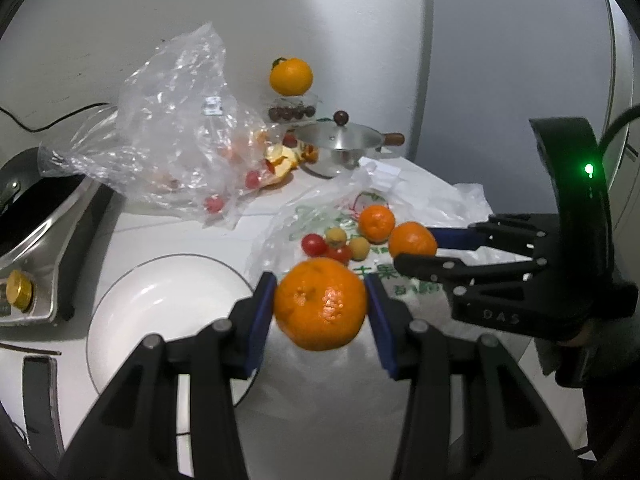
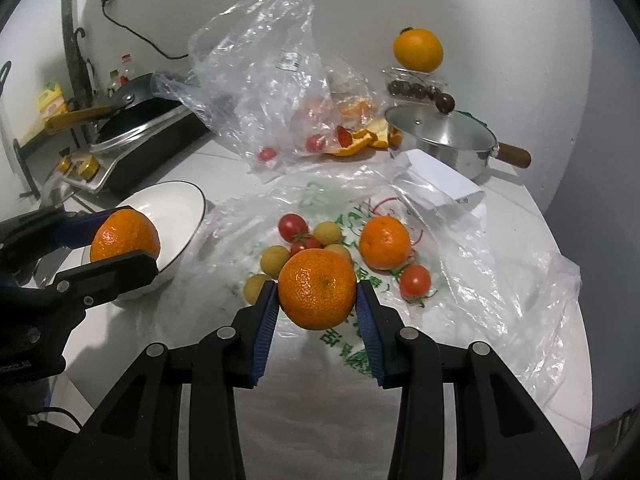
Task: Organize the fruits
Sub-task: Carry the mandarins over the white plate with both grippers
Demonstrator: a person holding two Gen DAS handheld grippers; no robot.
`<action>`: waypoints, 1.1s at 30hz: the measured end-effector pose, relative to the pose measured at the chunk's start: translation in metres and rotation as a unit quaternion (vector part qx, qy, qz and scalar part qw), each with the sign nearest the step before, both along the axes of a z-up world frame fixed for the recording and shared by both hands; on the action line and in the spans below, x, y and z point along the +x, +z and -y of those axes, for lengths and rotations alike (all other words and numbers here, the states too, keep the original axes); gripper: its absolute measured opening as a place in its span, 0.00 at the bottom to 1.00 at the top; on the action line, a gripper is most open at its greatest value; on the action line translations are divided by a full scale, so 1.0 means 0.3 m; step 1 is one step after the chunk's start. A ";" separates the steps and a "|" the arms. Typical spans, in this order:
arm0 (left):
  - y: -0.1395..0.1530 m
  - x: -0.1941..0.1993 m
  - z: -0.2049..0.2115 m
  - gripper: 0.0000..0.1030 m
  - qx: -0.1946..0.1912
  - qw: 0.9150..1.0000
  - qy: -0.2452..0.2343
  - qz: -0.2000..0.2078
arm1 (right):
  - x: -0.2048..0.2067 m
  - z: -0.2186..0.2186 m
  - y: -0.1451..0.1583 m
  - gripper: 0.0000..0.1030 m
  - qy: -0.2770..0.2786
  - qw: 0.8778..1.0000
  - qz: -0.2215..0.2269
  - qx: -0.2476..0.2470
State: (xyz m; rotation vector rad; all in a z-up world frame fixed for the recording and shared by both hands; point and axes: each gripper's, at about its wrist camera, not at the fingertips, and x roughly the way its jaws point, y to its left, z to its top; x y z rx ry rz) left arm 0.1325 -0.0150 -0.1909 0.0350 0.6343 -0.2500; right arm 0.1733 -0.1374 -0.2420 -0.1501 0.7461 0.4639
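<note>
My left gripper (image 1: 320, 304) is shut on a mandarin (image 1: 320, 306) and holds it above the table, beside the white plate (image 1: 160, 312). It also shows in the right wrist view (image 2: 120, 240), over the plate's (image 2: 176, 204) near edge. My right gripper (image 2: 317, 290) is shut on another mandarin (image 2: 317, 289), held above the printed plastic bag (image 2: 344, 344). It shows in the left wrist view (image 1: 416, 246) holding that mandarin (image 1: 412, 240). On the bag lie one more mandarin (image 2: 385, 243), cherry tomatoes (image 2: 293, 226) and small yellow fruits (image 2: 327, 233).
A crumpled clear bag (image 2: 264, 76) with tomatoes and orange peel (image 2: 360, 140) lies behind. A lidded steel pot (image 2: 440, 136) stands back right, with an orange (image 2: 418, 50) on a clear box of dark fruit. A stove with a pan (image 2: 136, 120) stands left. The table edge curves at right.
</note>
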 end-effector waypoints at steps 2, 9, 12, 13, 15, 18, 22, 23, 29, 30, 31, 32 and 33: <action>0.002 -0.011 -0.022 0.45 -0.002 1.000 0.004 0.001 | -0.005 -0.016 0.006 0.40 0.003 1.000 0.002 -0.001; 0.006 -0.042 -0.098 0.45 -0.005 1.000 0.023 0.009 | -0.026 -0.074 0.028 0.40 0.015 1.000 0.008 -0.005; 0.005 -0.050 -0.129 0.45 -0.007 0.999 0.030 0.012 | -0.031 -0.100 0.035 0.40 0.019 1.000 0.010 -0.007; 0.003 -0.052 -0.139 0.45 -0.008 0.999 0.032 0.012 | -0.033 -0.108 0.036 0.40 0.020 1.000 0.010 -0.008; 0.001 -0.057 -0.161 0.45 -0.009 0.999 0.037 0.013 | -0.036 -0.126 0.039 0.40 0.023 1.000 0.011 -0.009; -0.004 -0.062 -0.196 0.45 -0.011 0.999 0.044 0.014 | -0.036 -0.154 0.040 0.40 0.027 1.000 0.011 -0.012; -0.011 -0.065 -0.235 0.45 -0.013 0.998 0.055 0.014 | -0.034 -0.190 0.043 0.40 0.033 0.999 0.012 -0.016; -0.014 -0.066 -0.248 0.45 -0.013 0.998 0.059 0.014 | -0.034 -0.198 0.044 0.40 0.034 0.999 0.012 -0.016; -0.034 -0.066 -0.310 0.45 0.005 0.996 0.083 0.016 | -0.029 -0.257 0.040 0.40 0.045 0.999 0.010 -0.020; -0.040 -0.064 -0.322 0.45 0.007 0.996 0.087 0.015 | -0.028 -0.264 0.038 0.40 0.047 0.999 0.010 -0.021; -0.045 -0.063 -0.335 0.45 0.008 0.996 0.092 0.013 | -0.026 -0.271 0.036 0.41 0.048 0.999 0.009 -0.021; -0.052 -0.060 -0.350 0.45 0.008 0.995 0.096 0.011 | -0.024 -0.281 0.034 0.40 0.050 0.998 0.008 -0.022; -0.058 -0.058 -0.365 0.45 0.009 0.995 0.100 0.009 | -0.023 -0.291 0.031 0.40 0.052 0.998 0.007 -0.023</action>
